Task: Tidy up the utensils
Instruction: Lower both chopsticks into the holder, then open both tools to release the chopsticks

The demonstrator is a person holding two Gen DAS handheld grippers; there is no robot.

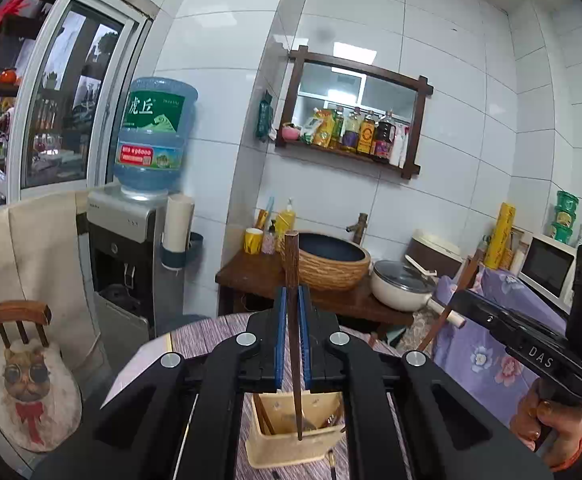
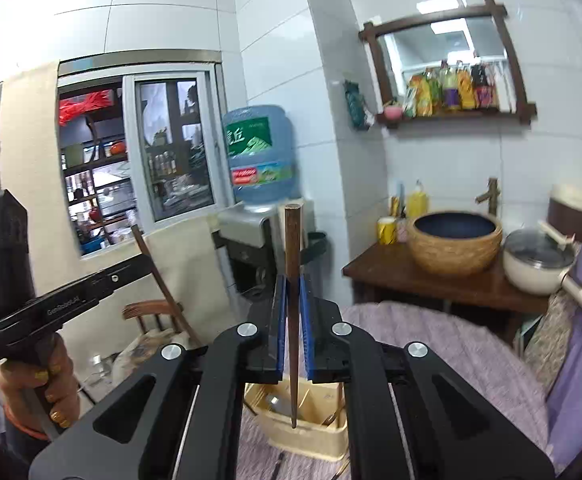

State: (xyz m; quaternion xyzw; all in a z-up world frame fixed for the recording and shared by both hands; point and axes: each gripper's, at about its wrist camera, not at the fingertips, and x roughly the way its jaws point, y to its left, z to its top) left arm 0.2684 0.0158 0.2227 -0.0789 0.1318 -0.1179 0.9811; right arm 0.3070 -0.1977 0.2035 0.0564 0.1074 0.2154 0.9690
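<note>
Gripping chopsticks (image 1: 292,276) (image 2: 292,264) upright, both grippers (image 1: 292,340) (image 2: 292,332) above holder (image 1: 291,446).

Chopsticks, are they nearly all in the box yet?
Partly. Some utensils already sit inside the beige holder. In hand: the left tongs pinch one dark chopstick above the holder, and the right tongs pinch another chopstick. Left to do: lower both in. I can't see whether more wait elsewhere.
</note>
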